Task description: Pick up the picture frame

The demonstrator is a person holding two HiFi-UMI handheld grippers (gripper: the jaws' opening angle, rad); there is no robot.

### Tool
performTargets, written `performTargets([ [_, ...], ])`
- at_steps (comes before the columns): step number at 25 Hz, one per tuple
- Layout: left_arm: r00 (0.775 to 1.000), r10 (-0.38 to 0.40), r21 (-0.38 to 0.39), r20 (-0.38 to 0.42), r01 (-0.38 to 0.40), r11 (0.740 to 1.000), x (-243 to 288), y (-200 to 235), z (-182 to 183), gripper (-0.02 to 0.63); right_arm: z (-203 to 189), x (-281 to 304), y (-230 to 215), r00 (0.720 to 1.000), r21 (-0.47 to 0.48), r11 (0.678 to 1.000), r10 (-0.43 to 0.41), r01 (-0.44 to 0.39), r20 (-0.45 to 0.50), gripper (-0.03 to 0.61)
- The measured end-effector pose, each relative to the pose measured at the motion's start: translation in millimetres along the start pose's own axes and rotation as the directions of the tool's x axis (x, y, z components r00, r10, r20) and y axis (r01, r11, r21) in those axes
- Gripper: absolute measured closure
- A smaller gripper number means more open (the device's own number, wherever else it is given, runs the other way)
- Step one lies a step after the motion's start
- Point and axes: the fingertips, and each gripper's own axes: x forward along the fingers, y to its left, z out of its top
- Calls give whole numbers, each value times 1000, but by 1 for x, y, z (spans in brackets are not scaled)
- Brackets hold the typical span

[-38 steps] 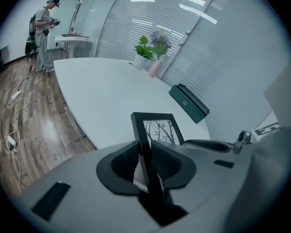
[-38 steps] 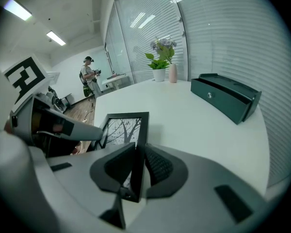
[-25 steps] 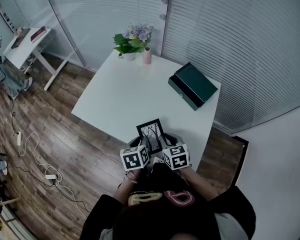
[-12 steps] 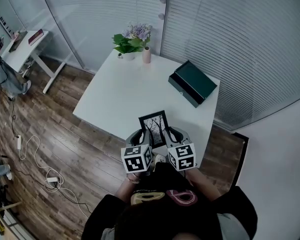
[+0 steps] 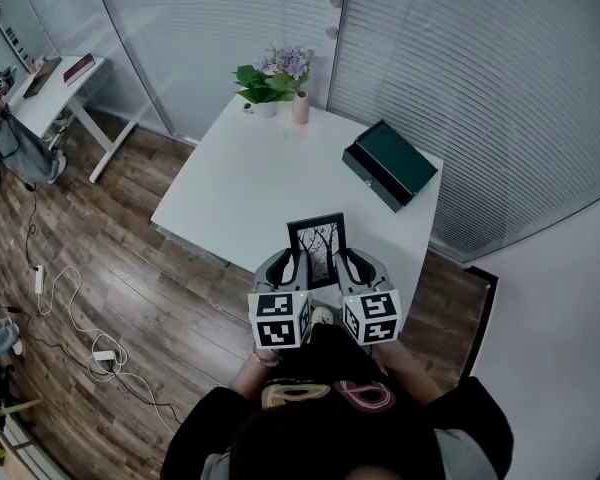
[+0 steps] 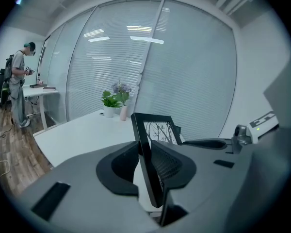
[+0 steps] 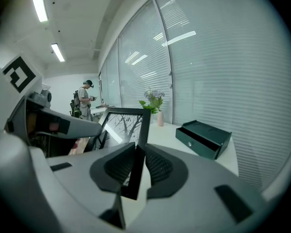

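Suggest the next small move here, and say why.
Probably lift the frame straight up with both grippers in step. The left gripper and right gripper each clamp one side edge, and the frame sits low over the table near its front edge, so uneven motion could twist it.

Wood floor [image 5: 110,268] (cables strewn), blinded glass walls [image 5: 480,88].

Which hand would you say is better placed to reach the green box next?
Probably right: the green box sits nearer the right gripper; the left gripper would have to cross the picture frame.
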Motion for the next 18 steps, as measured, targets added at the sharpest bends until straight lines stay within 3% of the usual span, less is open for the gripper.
performTargets([
  [8, 998, -20, 111, 67, 13, 994, -16, -9, 22, 520, 19, -15, 3, 997, 19, 999, -27, 26, 67, 505],
  [18, 991, -63, 126, 121, 47, 991, -29, -15, 41, 518, 43, -32, 7, 985, -21, 998, -59, 63, 162, 506],
])
